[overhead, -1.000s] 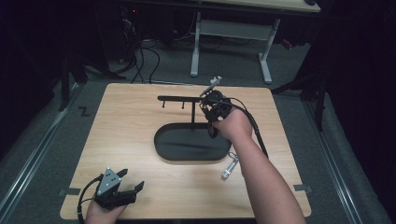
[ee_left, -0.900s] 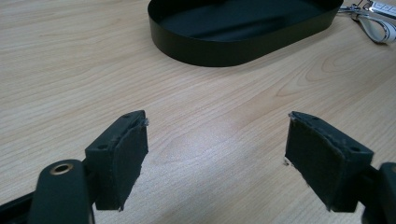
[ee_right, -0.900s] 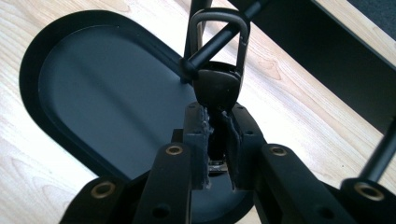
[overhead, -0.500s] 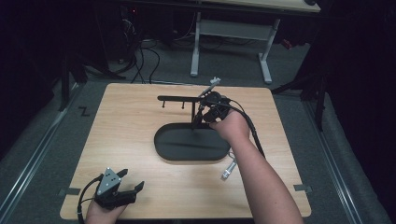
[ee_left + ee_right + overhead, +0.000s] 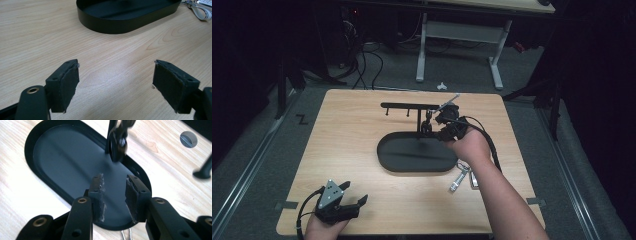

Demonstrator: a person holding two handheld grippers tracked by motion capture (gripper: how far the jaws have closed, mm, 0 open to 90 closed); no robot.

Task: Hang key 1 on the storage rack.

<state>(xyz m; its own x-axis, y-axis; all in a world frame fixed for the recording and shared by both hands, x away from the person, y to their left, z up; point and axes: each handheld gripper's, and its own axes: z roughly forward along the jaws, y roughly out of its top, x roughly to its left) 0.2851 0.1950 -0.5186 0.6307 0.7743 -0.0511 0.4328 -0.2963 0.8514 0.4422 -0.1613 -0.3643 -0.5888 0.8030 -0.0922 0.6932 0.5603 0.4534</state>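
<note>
Two tools work the bench (image 5: 352,125): the right tool (image 5: 443,125), jaws slightly parted and empty, has backed a little from the stand's post (image 5: 421,120) and now hovers over the black tray (image 5: 392,155). The left tool (image 5: 354,202) stays near the front edge, jaws wide, with bare wood ahead. Keys (image 5: 460,176) lie just right of the tray.

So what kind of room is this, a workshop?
Probably a lab or test room set up for recording handling work, not a home: a lone wooden table on grey floor, cables trailing behind it, a desk frame beyond, and a hand-held gripper.
</note>
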